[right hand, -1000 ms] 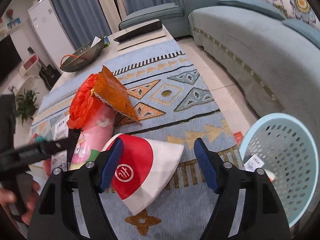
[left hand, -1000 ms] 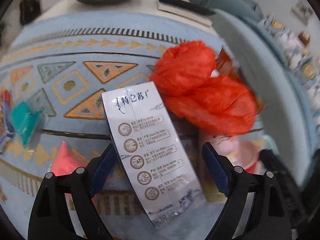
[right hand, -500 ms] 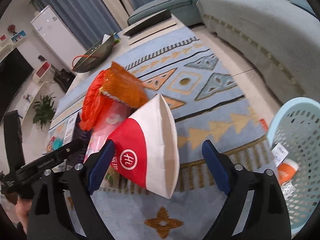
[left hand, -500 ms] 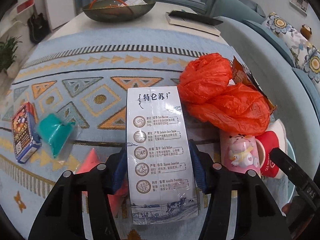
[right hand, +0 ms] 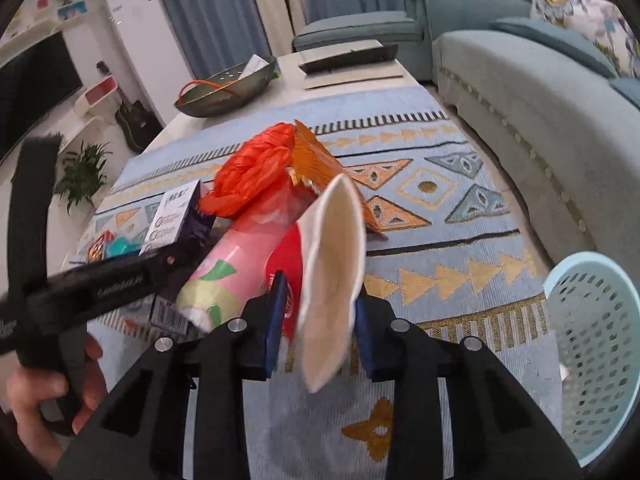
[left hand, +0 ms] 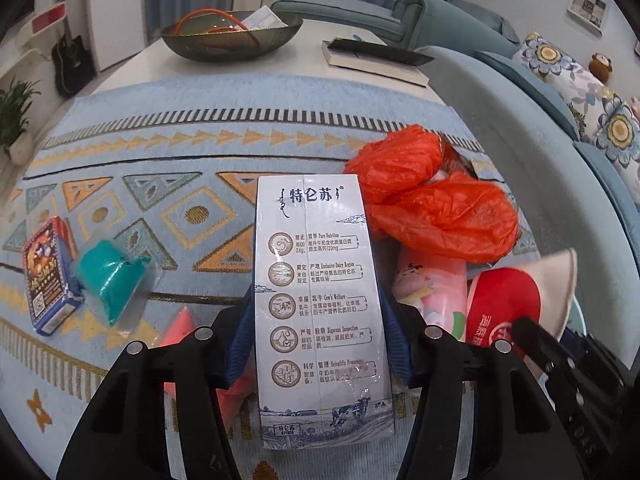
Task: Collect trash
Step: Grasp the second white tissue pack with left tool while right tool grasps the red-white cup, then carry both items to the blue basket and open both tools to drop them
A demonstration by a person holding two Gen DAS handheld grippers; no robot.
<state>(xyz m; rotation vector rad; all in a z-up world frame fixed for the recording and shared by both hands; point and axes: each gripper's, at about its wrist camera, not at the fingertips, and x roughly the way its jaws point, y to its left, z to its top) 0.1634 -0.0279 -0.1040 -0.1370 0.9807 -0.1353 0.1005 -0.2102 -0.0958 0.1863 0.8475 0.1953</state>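
Trash is now in both grips: a second ago both sets of jaws stood wide around their targets, and they have since closed, so the pickup step looks done and the carry to the bin is what remains. Between the left gripper's jaws, pinched on its two long sides, sits the milk carton, lifted and pointing straight ahead. Between the right gripper's jaws the flattened red-and-white paper cup is squeezed, its mouth edge-on to the camera. Just left of those jaws lies the pink wrapper, with the orange plastic bag and an orange snack packet beyond it. Off to the right of them, near the rug's edge, stands the blue basket, cut off by the frame; what it holds cannot be made out. Left of the left jaws, a teal packet and a small printed box lie uncollected; a pink item under the carton is mostly hidden.
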